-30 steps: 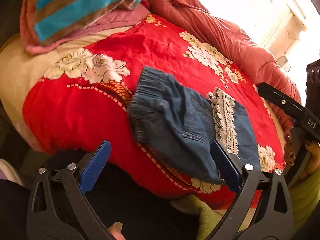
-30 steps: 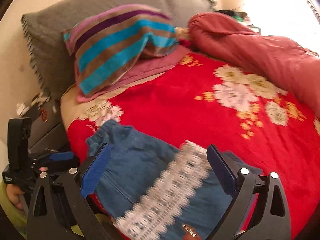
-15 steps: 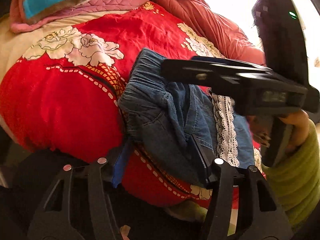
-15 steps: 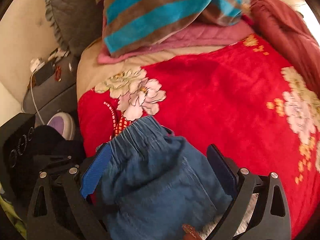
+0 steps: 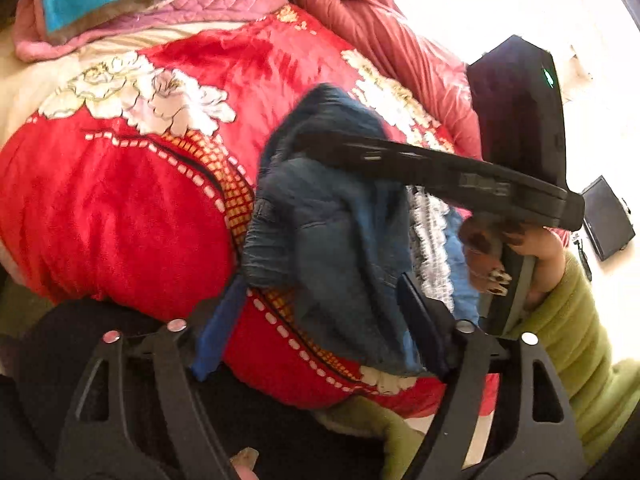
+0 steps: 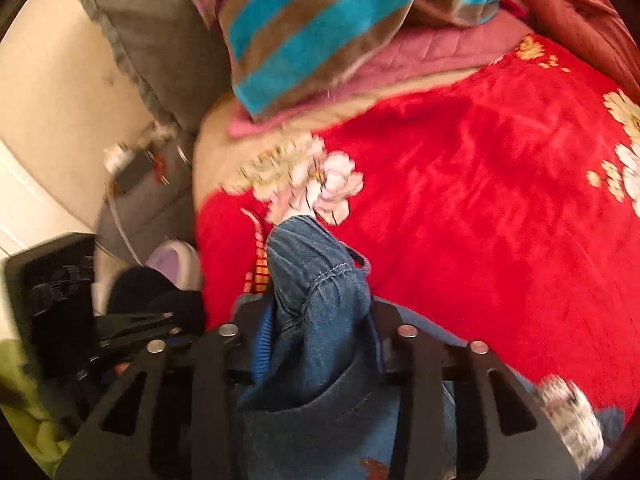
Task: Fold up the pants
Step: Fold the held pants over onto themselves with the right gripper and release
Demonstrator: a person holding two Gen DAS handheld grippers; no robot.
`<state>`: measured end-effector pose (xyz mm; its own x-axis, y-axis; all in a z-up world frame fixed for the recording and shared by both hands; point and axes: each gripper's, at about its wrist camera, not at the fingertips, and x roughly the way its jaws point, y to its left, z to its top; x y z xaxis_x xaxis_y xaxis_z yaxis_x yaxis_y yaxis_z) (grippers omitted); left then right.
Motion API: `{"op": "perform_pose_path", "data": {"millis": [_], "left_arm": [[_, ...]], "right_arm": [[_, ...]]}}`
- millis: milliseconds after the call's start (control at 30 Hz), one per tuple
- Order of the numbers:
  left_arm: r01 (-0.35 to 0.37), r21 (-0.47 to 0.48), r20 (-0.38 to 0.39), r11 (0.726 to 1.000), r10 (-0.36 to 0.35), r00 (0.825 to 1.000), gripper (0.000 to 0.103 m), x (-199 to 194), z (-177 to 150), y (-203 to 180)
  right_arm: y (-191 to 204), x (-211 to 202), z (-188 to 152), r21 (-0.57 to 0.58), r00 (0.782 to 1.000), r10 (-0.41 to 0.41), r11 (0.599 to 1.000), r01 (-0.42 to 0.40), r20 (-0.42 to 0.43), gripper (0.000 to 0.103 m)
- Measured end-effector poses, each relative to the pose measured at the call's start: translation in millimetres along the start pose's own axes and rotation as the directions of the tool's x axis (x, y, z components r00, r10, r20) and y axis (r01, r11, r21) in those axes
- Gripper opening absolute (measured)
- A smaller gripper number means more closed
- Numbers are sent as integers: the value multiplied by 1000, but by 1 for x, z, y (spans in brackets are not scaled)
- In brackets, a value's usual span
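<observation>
Left wrist view: the left gripper (image 5: 320, 316) stands spread, its jaws having just been opening. Its blue pad sits at 7 o'clock below the bed edge, and its dark pad lies against the hem of the blue denim pants with a white lace strip (image 5: 340, 240), not pinching them. The pants lie bunched on the red floral plush blanket (image 5: 120, 220) at the near edge of the bed. From 3 o'clock the right gripper (image 5: 400, 160) reaches across the top of the pants, held by a hand (image 5: 520, 252) in a green ribbed sleeve (image 5: 580, 352); its grip is not readable from this side. A striped turquoise and brown pillow (image 5: 120, 0) lies at 11 o'clock.

Right wrist view: here the right gripper (image 6: 320, 332) shows plainly, its jaws just having been closing and now pinching a raised fold of the pants (image 6: 320, 280) at centre. The lace strip trails off at 4 o'clock. Only this view shows the grey quilted pillow (image 6: 160, 48) at 10 o'clock and the left gripper's black body (image 6: 60, 280) at 8 o'clock.
</observation>
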<state>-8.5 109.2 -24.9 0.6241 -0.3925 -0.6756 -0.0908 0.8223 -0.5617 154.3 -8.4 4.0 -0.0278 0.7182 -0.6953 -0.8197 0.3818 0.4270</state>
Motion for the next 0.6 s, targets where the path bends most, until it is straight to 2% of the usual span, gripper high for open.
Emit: {"op": "perform_pose_path", "data": {"millis": [100, 200, 267, 333, 400, 467, 500, 533, 567, 600], "left_arm": [[73, -15, -24, 997, -73, 997, 80, 3, -1, -8], [108, -31, -39, 994, -109, 993, 91, 14, 2, -17], [148, -50, -45, 988, -150, 988, 92, 26, 7, -22], [223, -80, -77, 972, -229, 970, 92, 41, 12, -28], [346, -145, -110, 927, -362, 926, 92, 56, 17, -34], [414, -156, -115, 897, -432, 894, 92, 62, 18, -48], [426, -119, -124, 897, -439, 890, 92, 61, 17, -60], [427, -83, -133, 900, -435, 891, 92, 61, 17, -70], [431, -20, -156, 902, -428, 890, 92, 61, 13, -89], [431, 13, -171, 902, -423, 890, 92, 62, 11, -99]], "right_arm": [[-11, -32, -9, 42, 996, 40, 998, -44, 81, 34], [-18, -61, -19, 64, 987, 61, 995, -71, 148, 34], [-21, -75, -25, 69, 982, 62, 995, -76, 180, 34], [-25, -90, -32, 87, 975, 64, 993, -84, 214, 36], [-30, -104, -41, 107, 967, 68, 990, -97, 248, 40], [-35, -118, -52, 130, 955, 59, 986, -100, 290, 45], [-39, -126, -58, 142, 949, 54, 984, -102, 309, 52], [-42, -133, -63, 156, 942, 50, 982, -107, 332, 64], [-45, -141, -70, 174, 935, 38, 979, -105, 353, 69], [-49, -151, -81, 210, 929, -7, 975, -77, 371, 83]]}}
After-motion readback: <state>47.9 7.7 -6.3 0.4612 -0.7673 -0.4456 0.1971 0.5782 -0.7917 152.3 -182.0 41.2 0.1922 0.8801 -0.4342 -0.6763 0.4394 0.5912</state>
